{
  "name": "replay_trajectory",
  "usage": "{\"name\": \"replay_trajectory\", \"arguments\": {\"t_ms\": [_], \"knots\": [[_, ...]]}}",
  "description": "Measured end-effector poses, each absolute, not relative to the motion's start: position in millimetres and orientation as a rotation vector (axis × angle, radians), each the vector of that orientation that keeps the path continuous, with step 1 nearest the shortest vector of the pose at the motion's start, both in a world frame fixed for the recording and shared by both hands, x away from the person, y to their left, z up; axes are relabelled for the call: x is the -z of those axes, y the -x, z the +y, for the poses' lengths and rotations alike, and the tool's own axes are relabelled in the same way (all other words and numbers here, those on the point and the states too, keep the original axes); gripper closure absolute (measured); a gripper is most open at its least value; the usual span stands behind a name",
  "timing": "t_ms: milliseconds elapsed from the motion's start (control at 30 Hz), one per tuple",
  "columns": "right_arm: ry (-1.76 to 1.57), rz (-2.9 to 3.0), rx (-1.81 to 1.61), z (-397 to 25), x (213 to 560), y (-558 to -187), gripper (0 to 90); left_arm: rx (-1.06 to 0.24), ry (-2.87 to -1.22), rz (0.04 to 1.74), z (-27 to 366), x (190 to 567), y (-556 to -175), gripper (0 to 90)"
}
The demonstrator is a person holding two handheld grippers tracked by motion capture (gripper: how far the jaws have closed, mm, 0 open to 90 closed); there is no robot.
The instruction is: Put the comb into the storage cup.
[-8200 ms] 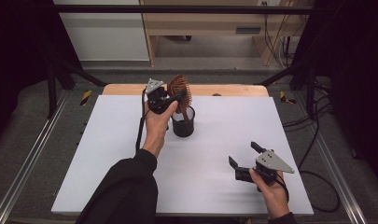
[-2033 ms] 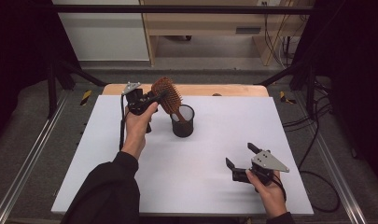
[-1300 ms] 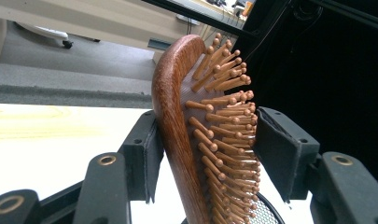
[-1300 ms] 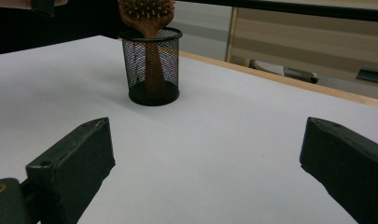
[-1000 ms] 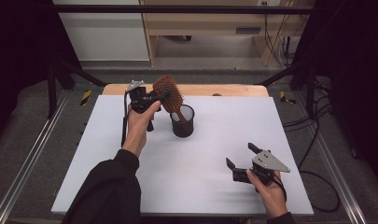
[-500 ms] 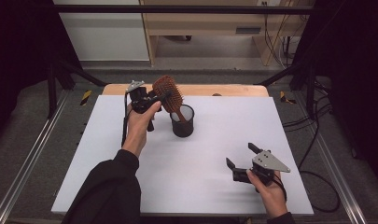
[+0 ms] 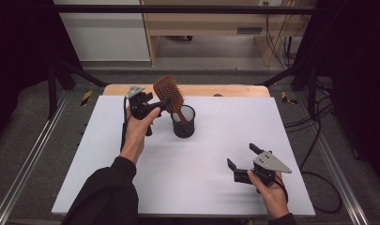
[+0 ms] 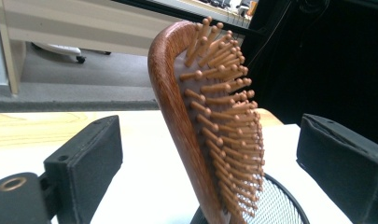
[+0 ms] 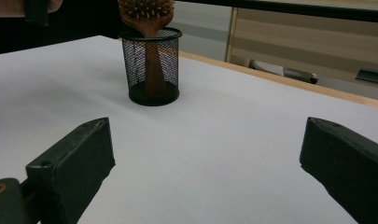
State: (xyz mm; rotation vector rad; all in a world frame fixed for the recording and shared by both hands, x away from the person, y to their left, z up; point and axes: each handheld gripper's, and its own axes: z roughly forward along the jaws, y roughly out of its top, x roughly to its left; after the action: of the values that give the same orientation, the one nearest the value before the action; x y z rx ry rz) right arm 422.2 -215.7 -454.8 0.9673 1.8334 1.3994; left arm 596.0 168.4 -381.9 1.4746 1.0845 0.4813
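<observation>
Both claws gape empty; left claw (image 7: 160, 104) has released the hairbrush (image 7: 170, 95), unlike 8.2 s ago.

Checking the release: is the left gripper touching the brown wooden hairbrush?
Apart. The left gripper view shows the left gripper open, white table visible between each jaw and the brown wooden hairbrush.

My table (image 7: 131, 154) has a white top with a strip of bare wood along its far edge. Directly on the white sits one black mesh cup (image 7: 183, 123), toward the far middle, with a wooden hairbrush (image 7: 169, 93) standing handle-down inside it.
</observation>
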Motion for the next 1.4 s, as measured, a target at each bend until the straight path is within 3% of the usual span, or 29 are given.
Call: {"name": "replay_trajectory", "arguments": {"t_ms": [633,1400], "knots": [[-0.967,1.831,-1.388,-215.7,454.7,-422.2,3.3,-0.615,-1.523,0.982,188.2,376.9,-547.8,5.5],[-0.967,1.833,-1.375,-215.8,455.0,-422.1,3.1,-0.729,-1.522,0.976,234.7,401.5,-485.5,2.3]]}}
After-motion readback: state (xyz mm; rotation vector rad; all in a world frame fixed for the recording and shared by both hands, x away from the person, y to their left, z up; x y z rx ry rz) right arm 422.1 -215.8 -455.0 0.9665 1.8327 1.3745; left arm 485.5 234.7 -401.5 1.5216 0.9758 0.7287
